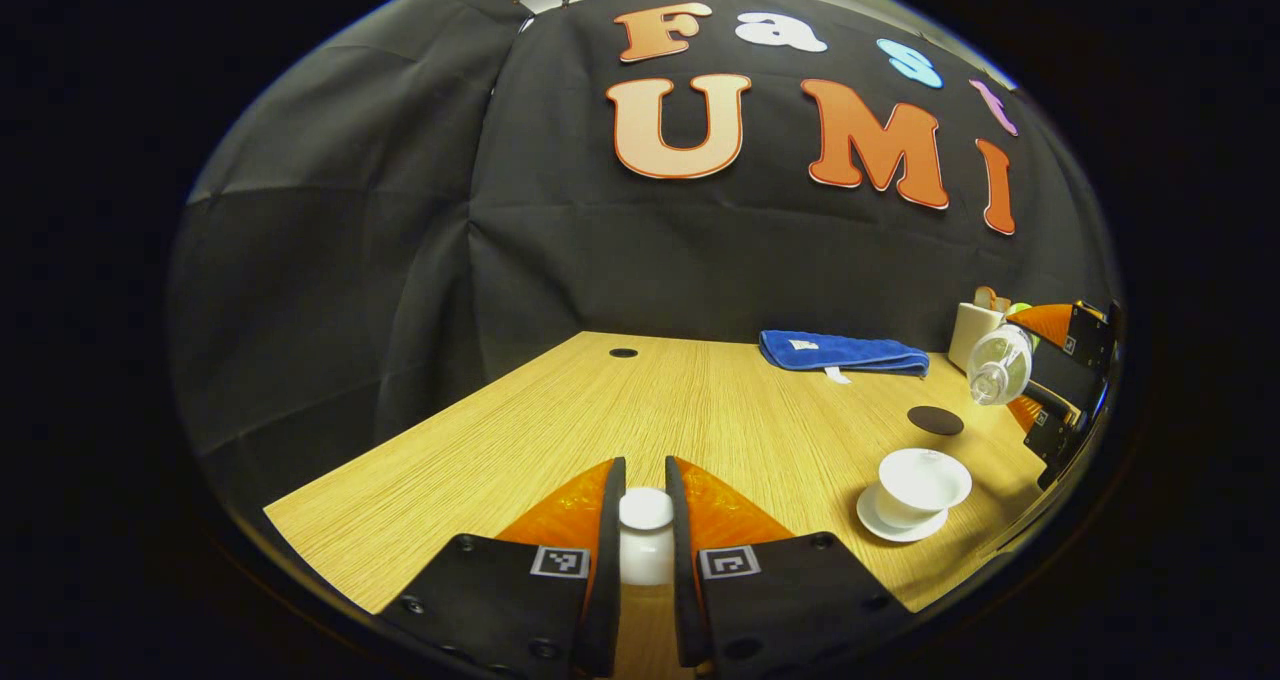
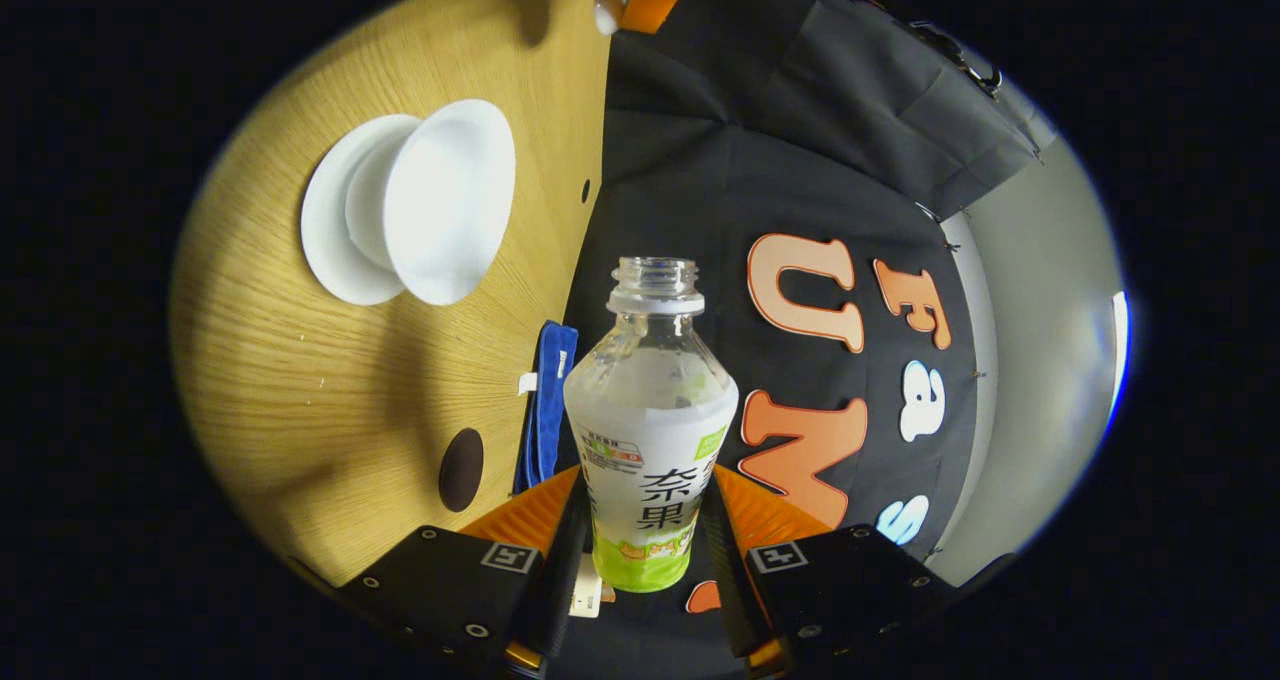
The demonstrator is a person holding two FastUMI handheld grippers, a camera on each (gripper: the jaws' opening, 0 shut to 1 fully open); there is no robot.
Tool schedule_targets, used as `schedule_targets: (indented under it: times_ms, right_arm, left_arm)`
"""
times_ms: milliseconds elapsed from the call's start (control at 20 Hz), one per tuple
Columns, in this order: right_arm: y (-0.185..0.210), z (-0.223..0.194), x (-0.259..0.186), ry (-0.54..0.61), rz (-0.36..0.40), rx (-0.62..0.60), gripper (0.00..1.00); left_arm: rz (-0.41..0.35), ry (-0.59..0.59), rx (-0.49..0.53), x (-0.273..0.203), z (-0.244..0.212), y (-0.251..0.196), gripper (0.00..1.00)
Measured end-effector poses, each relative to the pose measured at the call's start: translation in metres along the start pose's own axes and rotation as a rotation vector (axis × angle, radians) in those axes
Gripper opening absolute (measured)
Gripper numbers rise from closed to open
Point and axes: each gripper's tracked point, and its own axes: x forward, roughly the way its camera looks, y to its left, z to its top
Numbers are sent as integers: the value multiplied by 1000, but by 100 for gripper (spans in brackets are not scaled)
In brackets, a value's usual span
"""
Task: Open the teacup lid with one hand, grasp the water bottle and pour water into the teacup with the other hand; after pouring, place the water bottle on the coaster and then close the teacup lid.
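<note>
My left gripper (image 1: 645, 478) is shut on the white teacup lid (image 1: 645, 520), held above the wooden table (image 1: 600, 410) to the left of the cup. The white teacup (image 1: 922, 482) stands uncovered on its saucer (image 1: 895, 528). At the right my right gripper (image 1: 1045, 372) holds the clear, uncapped water bottle (image 1: 998, 365) tipped over in the air, mouth down-left, beyond the cup. In the right gripper view the right gripper (image 2: 645, 485) is shut on the bottle (image 2: 650, 430), with the teacup (image 2: 445, 200), the saucer (image 2: 325, 225) and the dark round coaster (image 2: 461, 468) on the table beyond. I see no water stream.
The coaster (image 1: 935, 420) lies just behind the teacup. A folded blue towel (image 1: 845, 352) lies at the table's back edge, and a white holder (image 1: 973, 332) stands right of it. The table (image 2: 280, 380) has a small dark hole (image 1: 623, 353) at the far left.
</note>
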Motion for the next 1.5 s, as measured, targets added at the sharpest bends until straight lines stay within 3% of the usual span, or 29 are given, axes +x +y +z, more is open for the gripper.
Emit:
schedule_targets:
  times_ms: [350,1500]
  right_arm:
    - [11,5,2,-42,12,-108,62]
    - [-18,4,11,-120,-60,-253,62]
  left_arm:
    - [5,-6,-3,-7,-1,3,26]
    - [19,-39,6,-25,14,2,26]
